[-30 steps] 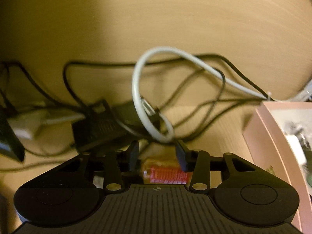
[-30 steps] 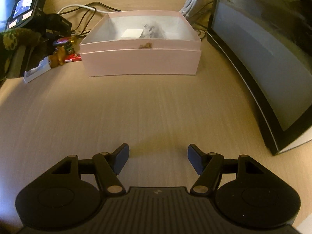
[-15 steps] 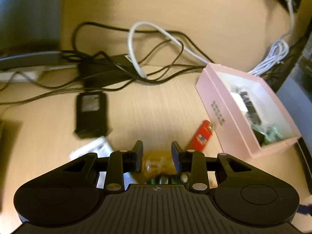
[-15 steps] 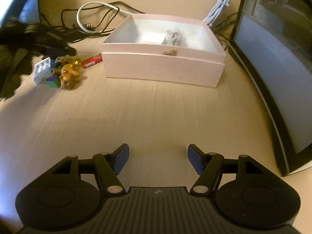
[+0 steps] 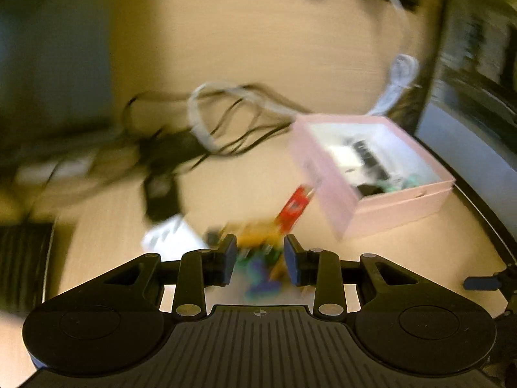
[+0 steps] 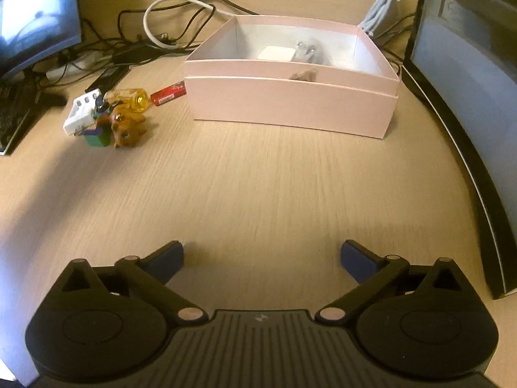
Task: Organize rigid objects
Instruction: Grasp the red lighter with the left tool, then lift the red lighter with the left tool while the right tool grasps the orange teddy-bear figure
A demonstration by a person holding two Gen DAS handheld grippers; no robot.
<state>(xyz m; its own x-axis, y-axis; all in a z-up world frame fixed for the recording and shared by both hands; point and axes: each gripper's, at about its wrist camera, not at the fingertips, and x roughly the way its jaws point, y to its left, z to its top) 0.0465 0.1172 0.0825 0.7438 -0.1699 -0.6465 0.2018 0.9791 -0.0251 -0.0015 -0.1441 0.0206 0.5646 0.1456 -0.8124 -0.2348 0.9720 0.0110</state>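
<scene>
A pink open box [image 6: 290, 103] stands on the wooden desk with a white block [image 6: 276, 53] and small items inside; it also shows in the left wrist view [image 5: 371, 174]. Left of it lies a pile: a brown toy animal [image 6: 124, 126], a green-purple piece [image 6: 97, 137], a yellow transparent piece [image 6: 135, 98], a white part [image 6: 80, 111] and a red stick [image 6: 168, 94]. My left gripper [image 5: 260, 260] hovers above this pile, jaws partly apart, gripping nothing; the view is blurred. The red stick [image 5: 295, 207] lies just ahead of it. My right gripper [image 6: 261, 258] is wide open and empty over bare desk.
Tangled black and white cables [image 6: 168, 29] and a black adapter [image 6: 108, 77] lie behind the pile. A monitor [image 6: 35, 16] stands at the left, a large dark screen [image 6: 468, 74] along the right. A keyboard edge [image 6: 13, 116] is at far left.
My left gripper has pulled back and up from the pile and its jaws have widened a little. My right gripper has opened wider and moved nearer the box.
</scene>
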